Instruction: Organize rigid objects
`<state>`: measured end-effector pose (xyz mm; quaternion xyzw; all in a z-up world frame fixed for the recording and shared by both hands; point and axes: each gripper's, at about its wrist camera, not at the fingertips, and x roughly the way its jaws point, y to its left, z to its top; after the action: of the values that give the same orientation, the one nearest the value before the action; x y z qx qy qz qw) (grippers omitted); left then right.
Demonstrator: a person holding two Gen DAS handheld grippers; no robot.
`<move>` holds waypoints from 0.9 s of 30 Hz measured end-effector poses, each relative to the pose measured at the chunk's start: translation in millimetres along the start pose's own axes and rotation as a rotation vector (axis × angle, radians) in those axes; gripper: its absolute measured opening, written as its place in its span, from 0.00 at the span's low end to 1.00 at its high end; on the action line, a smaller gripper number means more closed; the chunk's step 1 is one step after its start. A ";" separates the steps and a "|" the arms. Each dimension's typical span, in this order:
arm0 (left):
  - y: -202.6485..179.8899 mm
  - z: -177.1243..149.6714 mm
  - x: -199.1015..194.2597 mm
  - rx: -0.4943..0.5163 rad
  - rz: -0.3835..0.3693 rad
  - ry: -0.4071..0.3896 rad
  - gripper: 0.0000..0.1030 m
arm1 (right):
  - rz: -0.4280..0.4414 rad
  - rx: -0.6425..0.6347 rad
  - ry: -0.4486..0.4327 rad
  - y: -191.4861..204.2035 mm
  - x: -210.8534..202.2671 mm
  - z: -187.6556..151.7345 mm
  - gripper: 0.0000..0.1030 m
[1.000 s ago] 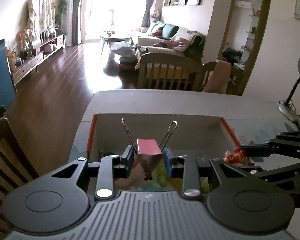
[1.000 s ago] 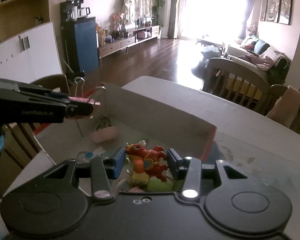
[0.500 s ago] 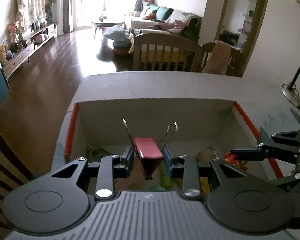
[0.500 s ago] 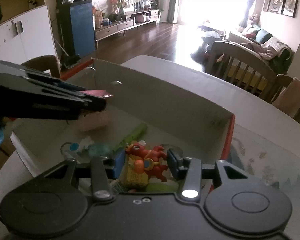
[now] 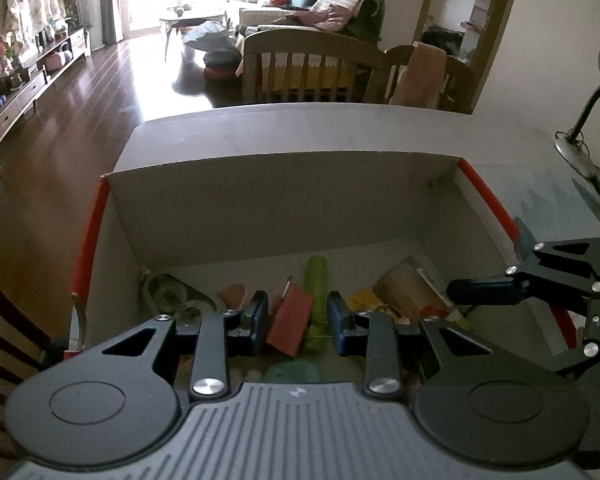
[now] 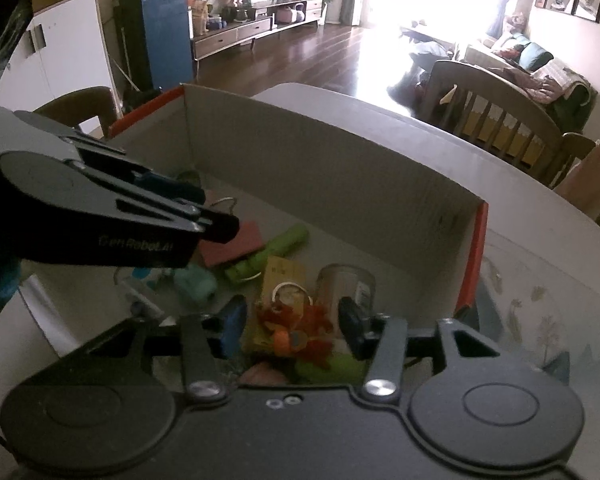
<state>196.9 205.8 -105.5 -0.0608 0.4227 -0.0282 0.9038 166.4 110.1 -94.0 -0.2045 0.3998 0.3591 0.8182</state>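
Observation:
A grey cardboard box with red edges stands on the table and holds several small objects. My left gripper is open low inside the box. The red binder clip lies loose between its fingers on the box floor, and shows in the right wrist view. My right gripper is open inside the box over the red toy figure, which lies loose between its fingers. The left gripper's body fills the left of the right wrist view.
In the box lie a green tube, a yellow card, a clear jar and a teal object. A desk lamp stands on the table at right. Chairs stand behind the table.
Both grippers dropped down into the box and opened. The binder clip left the left gripper and the red toy left the right gripper; both now lie on the box contents.

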 end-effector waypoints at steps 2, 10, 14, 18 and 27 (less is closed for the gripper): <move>0.6 -1.0 -2.5 -0.011 0.007 -0.004 0.30 | 0.001 -0.003 -0.006 1.4 -3.4 0.3 0.58; 2.7 -9.2 -28.4 -0.046 0.017 -0.029 0.30 | 0.009 0.013 -0.045 0.1 -24.1 -0.6 0.60; 0.3 -9.6 -44.6 -0.066 0.022 -0.054 0.31 | 0.013 0.023 -0.075 -1.0 -40.2 -1.7 0.61; -0.8 -8.6 -62.0 -0.088 0.030 -0.081 0.31 | 0.021 0.039 -0.106 -1.9 -54.8 -2.0 0.62; -12.4 -14.3 -103.0 -0.090 0.056 -0.134 0.31 | 0.052 0.070 -0.165 -1.4 -89.3 -7.1 0.65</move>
<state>119.9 202.8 -34.6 -0.0915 0.3636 0.0201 0.9268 126.2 67.0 -26.6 -0.1349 0.3486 0.3817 0.8453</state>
